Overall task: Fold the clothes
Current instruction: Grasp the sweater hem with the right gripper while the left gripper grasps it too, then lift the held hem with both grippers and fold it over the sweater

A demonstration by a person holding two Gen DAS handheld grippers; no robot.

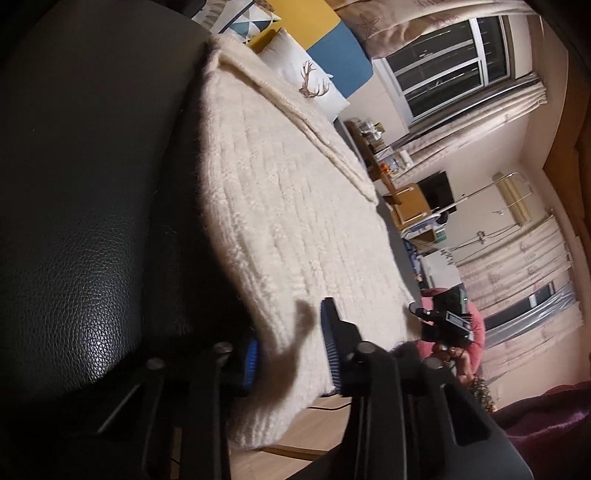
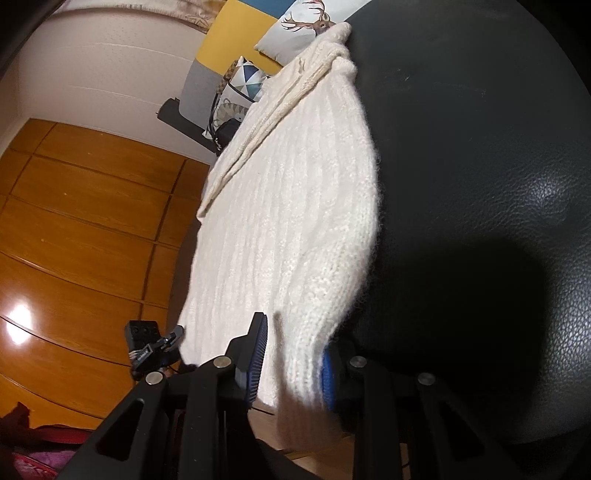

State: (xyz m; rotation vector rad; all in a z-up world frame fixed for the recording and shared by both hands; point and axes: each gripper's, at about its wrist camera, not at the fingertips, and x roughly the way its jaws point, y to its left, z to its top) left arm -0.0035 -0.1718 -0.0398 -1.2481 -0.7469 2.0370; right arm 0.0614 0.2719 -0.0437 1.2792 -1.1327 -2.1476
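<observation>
Left wrist view: my left gripper (image 1: 291, 354) is clenched on the near hem of the cream knitted sweater (image 1: 280, 206), which lies spread over a black leather surface (image 1: 81, 221) and runs toward 12 o'clock. Right wrist view: my right gripper (image 2: 291, 363) likewise grasps the sweater's hem at 6 o'clock. A deer-print cushion (image 2: 303, 26) sits at 12 o'clock. I can read no writing anywhere.

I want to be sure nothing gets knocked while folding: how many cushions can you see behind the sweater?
2. A white cushion with a deer print sits just past the sweater's far end; a cushion with blue triangles lies beside it against the yellow and blue backrest. Others may be hidden.
</observation>
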